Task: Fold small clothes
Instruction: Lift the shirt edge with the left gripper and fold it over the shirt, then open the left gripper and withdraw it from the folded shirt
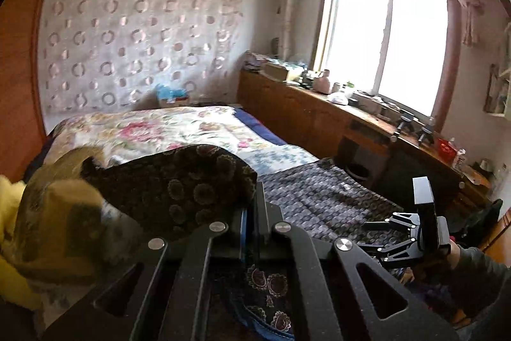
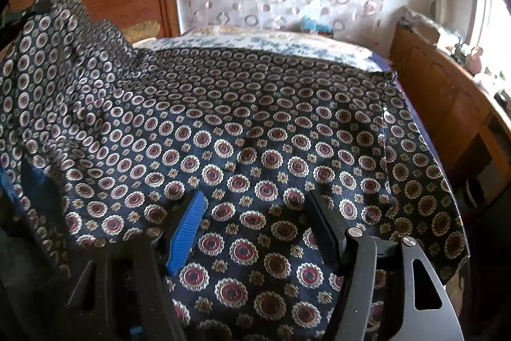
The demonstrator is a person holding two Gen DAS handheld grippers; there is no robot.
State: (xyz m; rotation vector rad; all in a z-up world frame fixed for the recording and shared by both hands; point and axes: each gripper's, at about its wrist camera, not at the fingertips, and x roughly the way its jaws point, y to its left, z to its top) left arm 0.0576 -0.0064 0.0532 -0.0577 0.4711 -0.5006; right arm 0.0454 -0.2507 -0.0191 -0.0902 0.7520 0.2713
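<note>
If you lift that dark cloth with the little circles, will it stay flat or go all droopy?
Probably droopy. Where the left gripper pinches the patterned cloth, it hangs in soft folds. It likely feels light and thin, since it lies in ripples on the bed. It may be a bit slippery.

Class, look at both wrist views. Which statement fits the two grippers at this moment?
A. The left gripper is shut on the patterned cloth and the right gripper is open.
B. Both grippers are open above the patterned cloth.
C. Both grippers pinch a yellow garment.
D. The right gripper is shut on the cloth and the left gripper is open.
A: the left gripper is closed with the patterned cloth pinched in it, while the right gripper has its fingers spread apart above the cloth.
</note>
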